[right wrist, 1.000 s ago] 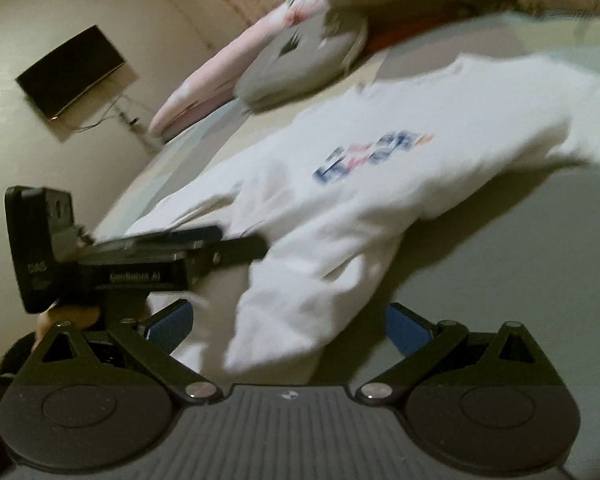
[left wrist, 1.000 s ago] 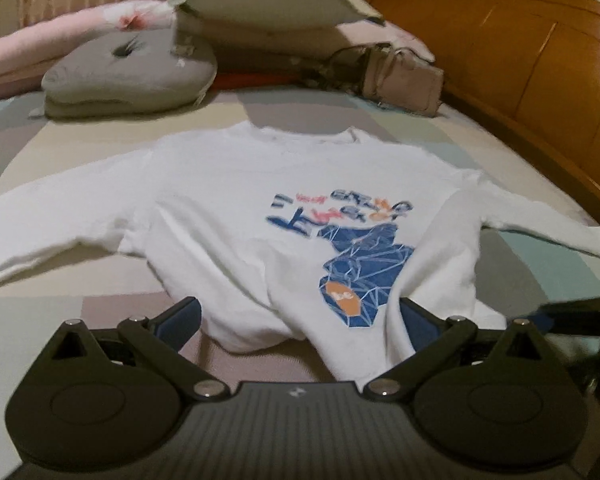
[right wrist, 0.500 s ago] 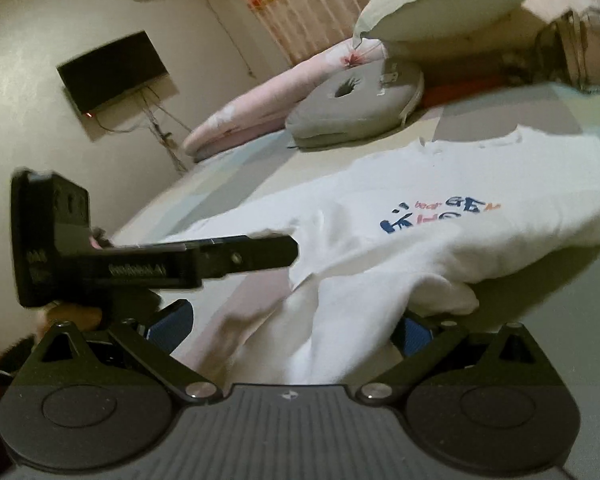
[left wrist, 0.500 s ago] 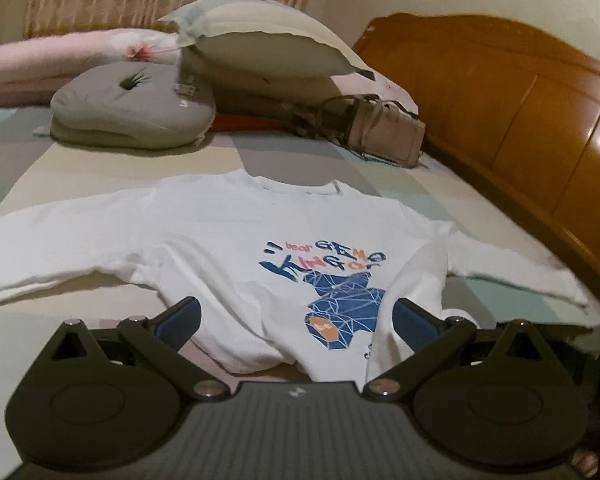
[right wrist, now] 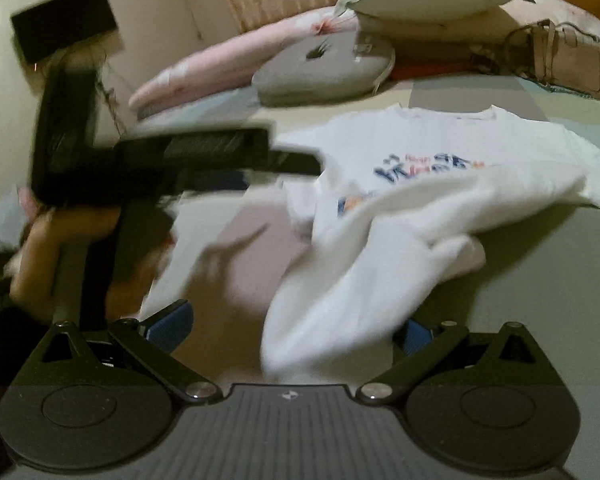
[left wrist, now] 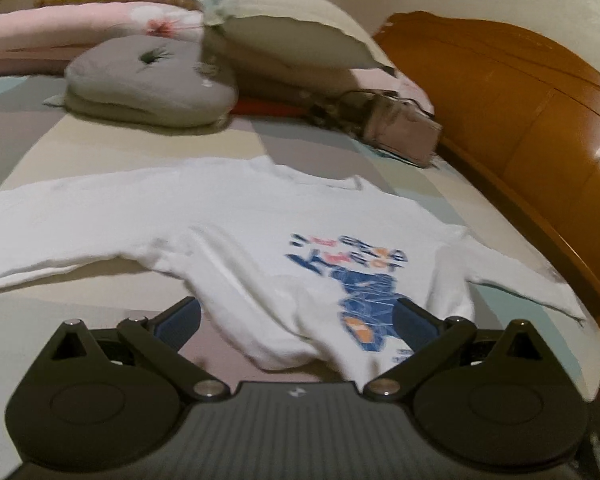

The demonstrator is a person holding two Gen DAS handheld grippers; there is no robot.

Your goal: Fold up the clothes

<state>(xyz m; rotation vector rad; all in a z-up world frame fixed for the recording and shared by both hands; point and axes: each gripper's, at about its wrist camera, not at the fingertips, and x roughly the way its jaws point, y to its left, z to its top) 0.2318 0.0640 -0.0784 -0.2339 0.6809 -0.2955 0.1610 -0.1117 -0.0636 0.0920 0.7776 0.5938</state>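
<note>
Currently white sweatshirt [left wrist: 236, 240] lies face-up on bed [left wrist: 80, 148], collar twd grey cushion [left wrist: 148, 80]. Left gripper [left wrist: 296, 320] and right gripper [right wrist: 296, 326] fingers spread wide, empty, at sweatshirt hem.

Bare bed [left wrist: 80, 320] at the near edge is easy to reach; pillows [left wrist: 148, 76] and a handbag [left wrist: 396, 128] crowd the far edge.

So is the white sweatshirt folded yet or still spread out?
Mostly spread: the white sweatshirt lies print-up on the bed, one sleeve out flat, only the hem corner bunched over.
</note>
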